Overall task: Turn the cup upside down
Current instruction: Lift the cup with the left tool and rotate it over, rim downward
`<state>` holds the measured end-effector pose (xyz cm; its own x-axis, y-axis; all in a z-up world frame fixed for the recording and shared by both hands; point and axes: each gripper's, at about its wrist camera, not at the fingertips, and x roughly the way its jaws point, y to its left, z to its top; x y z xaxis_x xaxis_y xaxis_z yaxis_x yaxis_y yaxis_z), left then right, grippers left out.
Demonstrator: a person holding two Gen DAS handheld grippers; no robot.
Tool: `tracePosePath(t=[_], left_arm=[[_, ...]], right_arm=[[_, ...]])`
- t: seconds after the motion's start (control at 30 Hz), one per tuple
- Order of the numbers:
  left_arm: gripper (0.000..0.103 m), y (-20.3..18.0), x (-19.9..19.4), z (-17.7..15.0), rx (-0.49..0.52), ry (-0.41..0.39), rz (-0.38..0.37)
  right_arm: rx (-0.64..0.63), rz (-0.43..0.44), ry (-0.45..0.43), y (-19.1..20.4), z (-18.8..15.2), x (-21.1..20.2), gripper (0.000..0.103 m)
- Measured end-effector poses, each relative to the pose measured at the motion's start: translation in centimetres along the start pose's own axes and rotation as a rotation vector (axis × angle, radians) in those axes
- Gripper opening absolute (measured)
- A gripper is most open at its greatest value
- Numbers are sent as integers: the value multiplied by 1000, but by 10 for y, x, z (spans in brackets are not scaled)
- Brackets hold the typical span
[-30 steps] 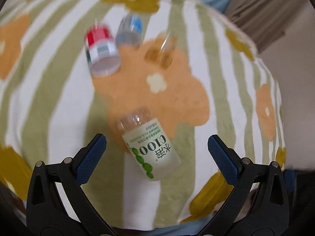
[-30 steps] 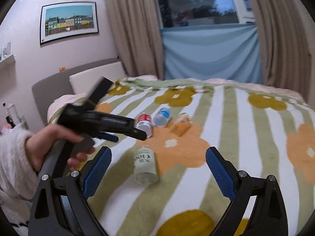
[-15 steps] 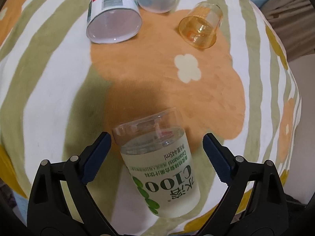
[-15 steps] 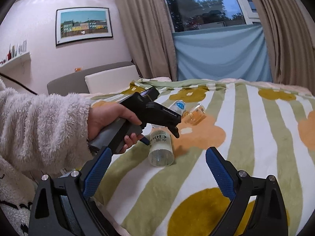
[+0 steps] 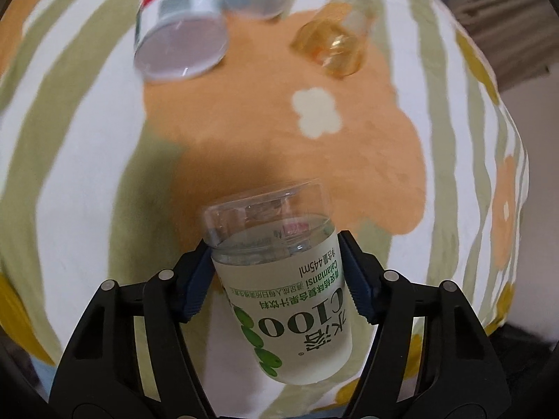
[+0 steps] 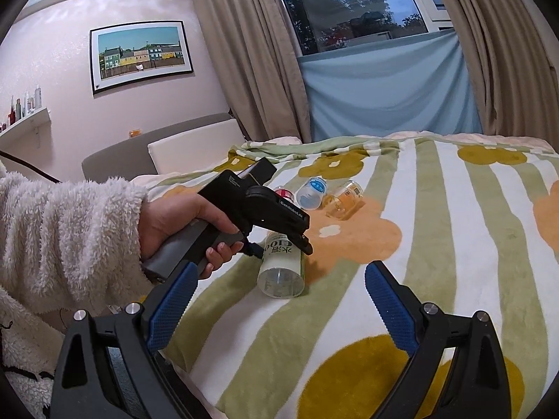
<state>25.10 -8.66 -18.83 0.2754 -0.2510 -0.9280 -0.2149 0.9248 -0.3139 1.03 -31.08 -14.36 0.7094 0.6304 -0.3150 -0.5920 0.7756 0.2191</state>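
Blanket [image 5: 87,160] beneath; clear labelled cup [image 5: 279,262] apparently sideways.

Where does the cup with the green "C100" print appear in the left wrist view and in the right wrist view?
Left wrist view: the cup fills the lower middle, clamped between the left gripper pads.
Right wrist view: the cup lies centre-left, under the left gripper.
Shared landmark: the orange flower on the blanket beside it.
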Motion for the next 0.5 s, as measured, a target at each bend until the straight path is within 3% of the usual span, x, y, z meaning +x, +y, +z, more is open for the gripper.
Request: tracePosePath(t=[0.13,0.3,0.5], left_arm=[[64,-13,-30,-6,132,-157,-33],[64,-28,-47,-42,365,-461,-9],[64,-18,-30,-70,396,-654,-11]], right_arm=[[0,0,-7,0,4,-3,96],[25,4,-10,1,6,-4,96],[49,-34,19,6,-4,-4,96]])
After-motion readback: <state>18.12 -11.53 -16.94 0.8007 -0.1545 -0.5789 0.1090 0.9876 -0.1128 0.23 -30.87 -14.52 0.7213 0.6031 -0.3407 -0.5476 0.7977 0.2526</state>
